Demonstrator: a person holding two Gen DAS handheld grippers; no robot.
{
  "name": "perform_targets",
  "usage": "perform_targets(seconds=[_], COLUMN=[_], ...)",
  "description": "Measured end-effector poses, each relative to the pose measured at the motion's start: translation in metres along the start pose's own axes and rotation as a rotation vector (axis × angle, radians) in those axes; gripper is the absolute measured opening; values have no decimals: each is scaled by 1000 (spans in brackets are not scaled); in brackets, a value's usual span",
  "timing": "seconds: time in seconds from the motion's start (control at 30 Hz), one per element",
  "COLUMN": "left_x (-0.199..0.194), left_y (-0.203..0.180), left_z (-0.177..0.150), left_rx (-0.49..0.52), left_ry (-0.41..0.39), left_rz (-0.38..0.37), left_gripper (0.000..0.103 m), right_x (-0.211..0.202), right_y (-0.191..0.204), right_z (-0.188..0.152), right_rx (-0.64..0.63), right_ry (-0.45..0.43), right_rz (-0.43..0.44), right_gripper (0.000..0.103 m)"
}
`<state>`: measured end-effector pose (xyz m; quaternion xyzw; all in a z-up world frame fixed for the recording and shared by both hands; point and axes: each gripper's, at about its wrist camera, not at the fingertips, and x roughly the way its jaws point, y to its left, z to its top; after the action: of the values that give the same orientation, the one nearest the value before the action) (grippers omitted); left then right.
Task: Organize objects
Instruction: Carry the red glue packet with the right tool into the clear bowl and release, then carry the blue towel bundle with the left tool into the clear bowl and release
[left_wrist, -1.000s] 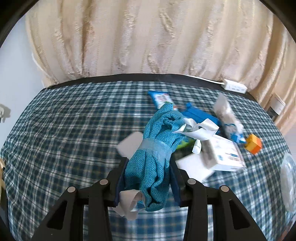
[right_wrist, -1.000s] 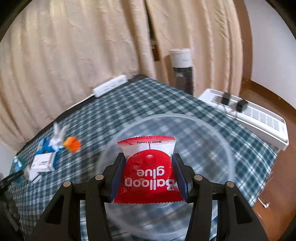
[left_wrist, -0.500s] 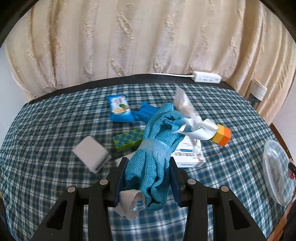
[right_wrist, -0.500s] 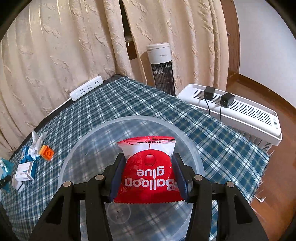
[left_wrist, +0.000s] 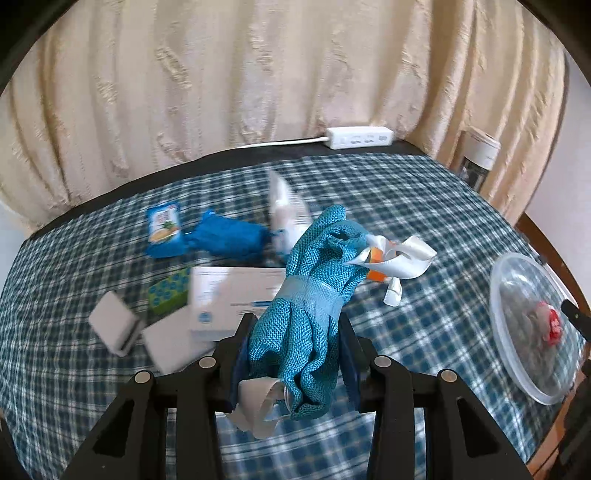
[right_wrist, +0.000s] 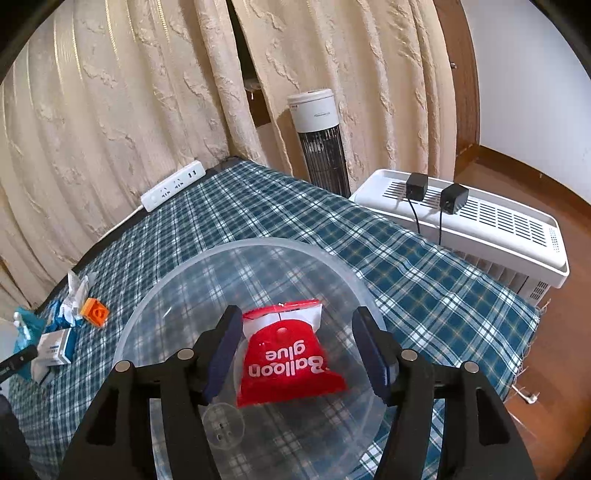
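Balloon glue packet (right_wrist: 290, 354) loose between opening right jaws; left jaws clench teal pouch (left_wrist: 306, 306); plaid cloth (right_wrist: 258, 218).

The bench (right_wrist: 424, 266) has a blue, teal and white plaid cloth on it, with cream textured curtains (right_wrist: 110, 110) behind. There's a teal woven pouch (left_wrist: 306, 306) with a white ribbon (left_wrist: 399, 258), a bright orange block (right_wrist: 95, 313), a see-through bowl (right_wrist: 166, 295) and a red-and-white packet (right_wrist: 288, 354) lettered "Balloon glue". Both tools are black with dark blue pads.
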<state>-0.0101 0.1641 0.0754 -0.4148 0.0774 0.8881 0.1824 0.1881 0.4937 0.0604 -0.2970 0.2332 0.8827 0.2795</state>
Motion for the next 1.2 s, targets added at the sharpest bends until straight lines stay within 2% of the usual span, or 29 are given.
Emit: perform_targets(seconds=[0.27,0.43,0.7,1.0,1.07,1.2], left_x=[8,14,32,57,63,69], left_y=[-57,-107,-180,-235,-246,-261], left_z=[10,17,23,29,30,30], left_rx=[93,181,309,410,431,461], left_ry=[17,21,56,122,142,153], left_rz=[-64,-112,-186,-251,-265,-287], left_gripper=[44,45,45,45,46,57], right_x=[-10,-20,-20,-11,-9,-6], right_y=[-8,-13,-30,-36,-36,-35], right_z=[-1,1,2,6,9,17], right_rx=[11,17,60,70,75,72], right_ry=[-18,-42,-45,-29,-27,-26], right_rz=[59,98,122,126,126,123], right_gripper=[63,63,63,63,63,63])
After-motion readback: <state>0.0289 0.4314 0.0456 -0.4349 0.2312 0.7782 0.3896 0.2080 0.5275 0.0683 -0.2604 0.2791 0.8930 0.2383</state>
